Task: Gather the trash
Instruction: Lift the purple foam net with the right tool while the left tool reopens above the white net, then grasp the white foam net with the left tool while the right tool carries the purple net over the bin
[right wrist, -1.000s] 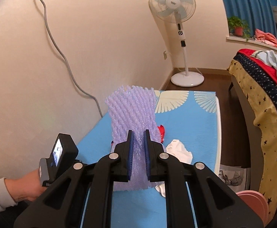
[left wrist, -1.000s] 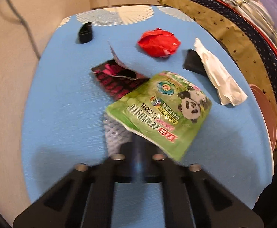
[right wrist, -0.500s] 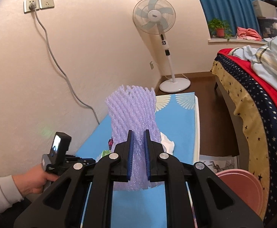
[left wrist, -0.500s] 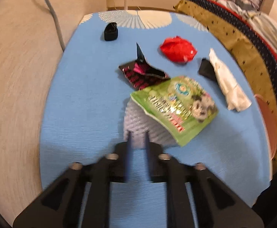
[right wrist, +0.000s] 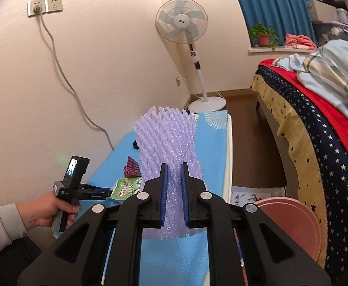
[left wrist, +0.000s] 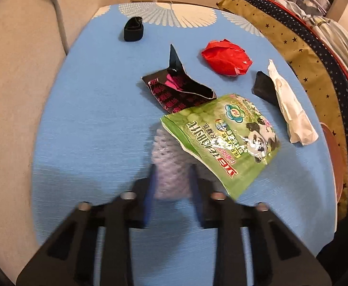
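The left tongs have come clear of the green panda pouch. Their jaws, just closing, stand apart astride a flat foam net on the blue counter. The right tongs have swung over, clamping the lifted foam net. Next, probably: pinch left and bin right in the pink basin.

So the trash was all spread over the blue counter. A green pouch with a panda lay partly over a lilac foam net. Behind it sat a torn black-and-pink wrapper, one flap sticking up. A crumpled red bag lay further back, a white tissue draped over a small black piece, and a black band near the far end. A second lilac net stood upright, pinched at its lower end.
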Demonstrator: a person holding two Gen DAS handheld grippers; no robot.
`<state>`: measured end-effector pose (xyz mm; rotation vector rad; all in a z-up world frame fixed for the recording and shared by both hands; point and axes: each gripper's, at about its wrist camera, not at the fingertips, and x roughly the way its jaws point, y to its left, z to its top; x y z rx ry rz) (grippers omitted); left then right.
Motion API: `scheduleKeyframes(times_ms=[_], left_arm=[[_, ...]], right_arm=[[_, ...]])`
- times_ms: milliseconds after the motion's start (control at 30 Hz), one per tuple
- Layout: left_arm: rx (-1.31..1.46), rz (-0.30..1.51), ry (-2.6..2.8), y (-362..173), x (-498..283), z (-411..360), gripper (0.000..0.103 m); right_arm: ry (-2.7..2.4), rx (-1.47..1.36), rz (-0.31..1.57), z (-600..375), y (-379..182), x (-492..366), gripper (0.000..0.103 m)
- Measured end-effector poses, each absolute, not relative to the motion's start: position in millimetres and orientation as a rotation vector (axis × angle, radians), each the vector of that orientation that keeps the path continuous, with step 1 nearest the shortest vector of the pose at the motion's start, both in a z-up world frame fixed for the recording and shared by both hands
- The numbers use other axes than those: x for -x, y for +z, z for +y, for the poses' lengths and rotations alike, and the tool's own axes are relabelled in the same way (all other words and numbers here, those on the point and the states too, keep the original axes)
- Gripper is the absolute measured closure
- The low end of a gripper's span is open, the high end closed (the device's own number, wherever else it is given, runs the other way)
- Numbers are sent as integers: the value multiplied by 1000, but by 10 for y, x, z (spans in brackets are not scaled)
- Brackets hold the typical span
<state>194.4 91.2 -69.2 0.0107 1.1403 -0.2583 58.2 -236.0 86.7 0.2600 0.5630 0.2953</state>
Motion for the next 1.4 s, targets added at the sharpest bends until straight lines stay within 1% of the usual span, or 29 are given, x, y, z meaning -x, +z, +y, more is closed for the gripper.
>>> scheduleKeyframes(times_ms=[33, 100, 267, 400, 600, 867, 1067, 1233, 1400], left_arm=[[0, 1138, -253, -669, -1939, 935, 92], [23, 1129, -236, -614, -1921, 998, 93], [30, 1064, -157, -362, -1837, 1119, 94], [-16, 986, -79, -64, -1716, 1150, 94], [-103, 844, -26, 374, -1510, 1044, 94], [-18, 700, -101, 780, -1172, 721, 94], [-3, 642, -202, 801, -875, 207, 94], [31, 634, -293, 653, -663, -213, 94], [-2, 640, -385, 521, -562, -654, 94]], right_arm=[[292, -264, 562, -2372, 867, -584, 92], [282, -273, 556, -2403, 876, -585, 92], [238, -253, 545, -2449, 880, -550, 92], [203, -238, 547, -2516, 860, -527, 92], [161, -234, 531, -2647, 881, -440, 92], [87, -241, 529, -2843, 844, -328, 92], [9, -245, 527, -3032, 812, -235, 92], [-45, -250, 554, -3161, 732, -158, 92], [-89, -247, 575, -3226, 660, -82, 92]])
